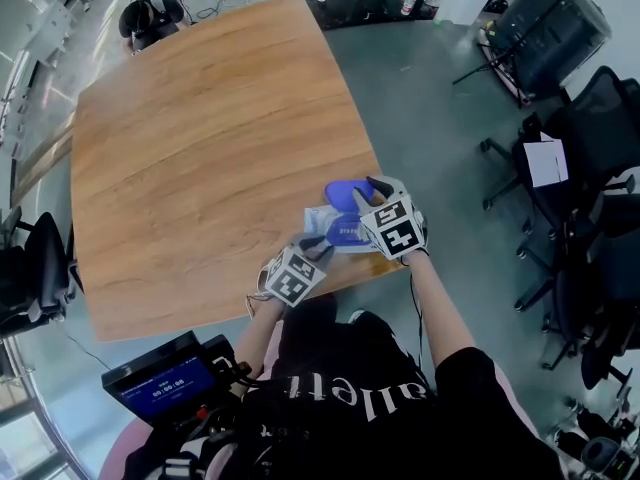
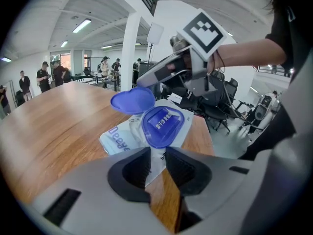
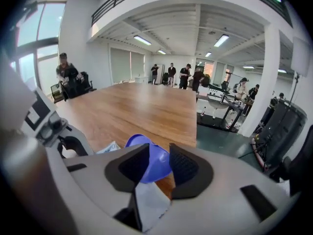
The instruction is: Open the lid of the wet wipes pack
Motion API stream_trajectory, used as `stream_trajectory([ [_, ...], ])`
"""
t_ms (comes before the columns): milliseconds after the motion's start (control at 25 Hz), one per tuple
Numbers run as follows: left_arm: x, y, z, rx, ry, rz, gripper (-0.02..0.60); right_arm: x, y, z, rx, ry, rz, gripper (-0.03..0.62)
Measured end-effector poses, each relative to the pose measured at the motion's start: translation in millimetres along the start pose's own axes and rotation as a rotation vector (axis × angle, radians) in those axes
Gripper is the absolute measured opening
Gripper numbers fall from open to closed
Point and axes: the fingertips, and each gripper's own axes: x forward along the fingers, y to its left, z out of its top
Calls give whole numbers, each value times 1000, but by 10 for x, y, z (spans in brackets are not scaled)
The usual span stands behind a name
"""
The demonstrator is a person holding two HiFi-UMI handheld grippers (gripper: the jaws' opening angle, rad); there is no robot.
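The white wet wipes pack lies on the wooden table close to its near right edge. Its round blue lid is swung up off the blue lid base. My left gripper is shut on the pack's near edge, and the white film sits between its jaws. My right gripper reaches in from the right, shut on the raised lid. In the left gripper view the lid tilts up and back under the right gripper. The pack shows below the right jaws.
The table's edge runs just behind the pack, with grey floor and black office chairs to the right. A black device with a lit screen sits by my left side. A dark object rests at the far table corner. People stand in the background.
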Motion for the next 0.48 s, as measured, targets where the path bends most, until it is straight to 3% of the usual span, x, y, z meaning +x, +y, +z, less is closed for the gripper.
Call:
stream_trajectory([
  [200, 18, 21, 26, 7, -31, 20, 94, -521, 186, -185, 160, -93, 13, 114],
  [320, -94, -32, 32, -108, -43, 45, 94, -824, 392, -390, 226, -119, 37, 114],
  [480, -334, -270, 146, -247, -146, 107, 94, -1378, 651, -646, 308, -166, 64, 114],
])
